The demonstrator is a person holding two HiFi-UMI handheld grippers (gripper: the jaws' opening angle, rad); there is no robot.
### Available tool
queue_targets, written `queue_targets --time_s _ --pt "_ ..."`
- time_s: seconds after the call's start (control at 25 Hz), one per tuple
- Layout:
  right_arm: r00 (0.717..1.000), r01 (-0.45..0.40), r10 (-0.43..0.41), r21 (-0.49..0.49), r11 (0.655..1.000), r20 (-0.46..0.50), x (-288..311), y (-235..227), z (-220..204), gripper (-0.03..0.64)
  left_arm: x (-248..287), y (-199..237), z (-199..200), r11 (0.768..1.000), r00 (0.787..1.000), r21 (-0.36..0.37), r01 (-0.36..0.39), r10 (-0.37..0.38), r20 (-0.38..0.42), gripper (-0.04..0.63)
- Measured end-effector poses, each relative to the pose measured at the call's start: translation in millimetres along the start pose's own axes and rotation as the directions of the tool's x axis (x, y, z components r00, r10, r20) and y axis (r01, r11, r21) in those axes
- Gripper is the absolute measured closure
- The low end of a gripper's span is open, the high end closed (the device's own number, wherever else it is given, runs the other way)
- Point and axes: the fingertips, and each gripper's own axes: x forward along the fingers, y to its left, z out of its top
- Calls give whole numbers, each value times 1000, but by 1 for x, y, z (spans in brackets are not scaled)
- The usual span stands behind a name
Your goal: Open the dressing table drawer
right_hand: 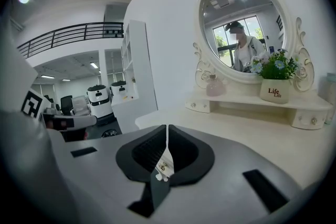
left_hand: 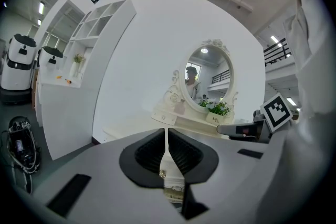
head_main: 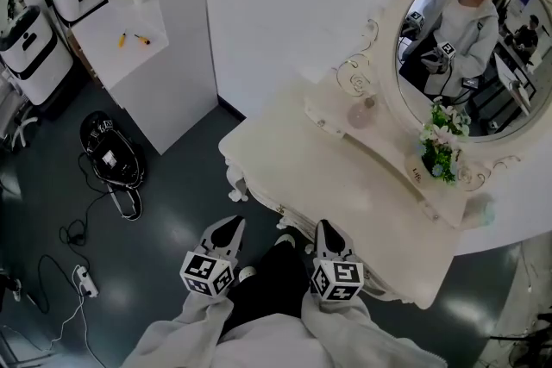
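Drawer front (left_hand: 172, 187) shows only as a cream strip under the front edge of the dressing table (head_main: 345, 202), seen through the slit between each gripper's jaws. In the head view the tabletop's overhang hides it. Nothing juts out past the tabletop there, so I judge the drawer closed and the opening not yet begun. A small brass knob (left_hand: 163, 172) on that front appears in the left gripper view. A similar knob (right_hand: 162, 167) appears in the right gripper view. Each lies beyond and below the jaw tips rather than between the pads.

Left gripper (head_main: 233, 227) hangs just off the table's front edge, nearer the table's left end. Its jaws are drawn nearly together, leaving a thin slit with nothing in them. Right gripper (head_main: 324, 228) hangs off the same edge, nearer the table's middle, its jaws likewise narrowed to a slit and empty. Both point at the table's front, slightly downward.

By my reading, what is left is to part the jaws, close on a knob and pull the drawer out from the table. Only the approach looks done.

Toward the back of the table, a low shelf (head_main: 388, 146) carries a pink bottle (head_main: 362, 112) and a flower pot (head_main: 438, 155). The oval mirror (head_main: 466, 47) rises behind them. The shelf has little knobbed drawers of its own, but the grippers are not aimed there. Well apart to the table's left stands a white cabinet (head_main: 164, 82), and a black device (head_main: 110, 152) sits on the floor beside it.
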Motion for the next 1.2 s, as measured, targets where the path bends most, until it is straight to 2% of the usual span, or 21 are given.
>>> queue_targets --time_s 0.24,0.76,1.0,1.2 --pt "998 69 -69 40 997 10 20 -37 15 580 57 -4 15 997 997 35 72 -71 -35 563" --pt "981 186 -191 122 975 31 71 -115 48 580 189 -16 41 968 970 108 227 -215 -114 563" --pt "972 222 -231 156 962 39 86 -142 57 580 235 -24 48 952 958 139 272 -253 -137 563" --pt "967 239 -250 177 955 45 88 -159 55 580 270 -26 39 950 955 161 269 -241 -175 563"
